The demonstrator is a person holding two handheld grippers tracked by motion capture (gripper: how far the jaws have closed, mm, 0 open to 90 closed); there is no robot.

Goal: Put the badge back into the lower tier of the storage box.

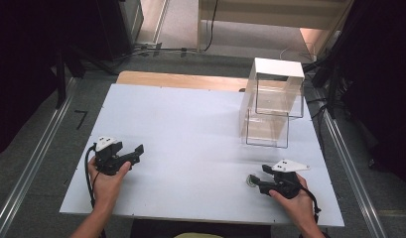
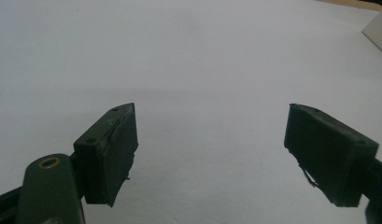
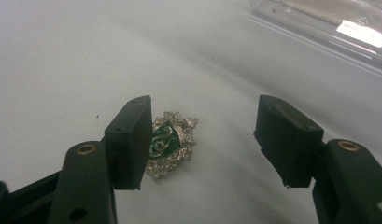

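Nothing is grasped yet: your right gripper (image 3: 202,140) has wide fingers by the badge (image 3: 172,142), left gripper (image 2: 209,154) wide, idle.

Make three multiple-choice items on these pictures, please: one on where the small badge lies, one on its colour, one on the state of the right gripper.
1. Where does the badge lie?
A. On the white table, just ahead of the right gripper
B. Inside the clear box
C. Beside the left gripper

2. What colour is the badge's centre?
A. Red
B. Green
C. Blue

3. How do the right gripper's jaws stand?
A. Shut on the badge
B. Shut on nothing
C. Open

Key: 1 A, the right gripper view shows it flat on the table by one jaw; 2 B, green enamel inside a silver rim; 3 C, a wide gap separates the jaws.
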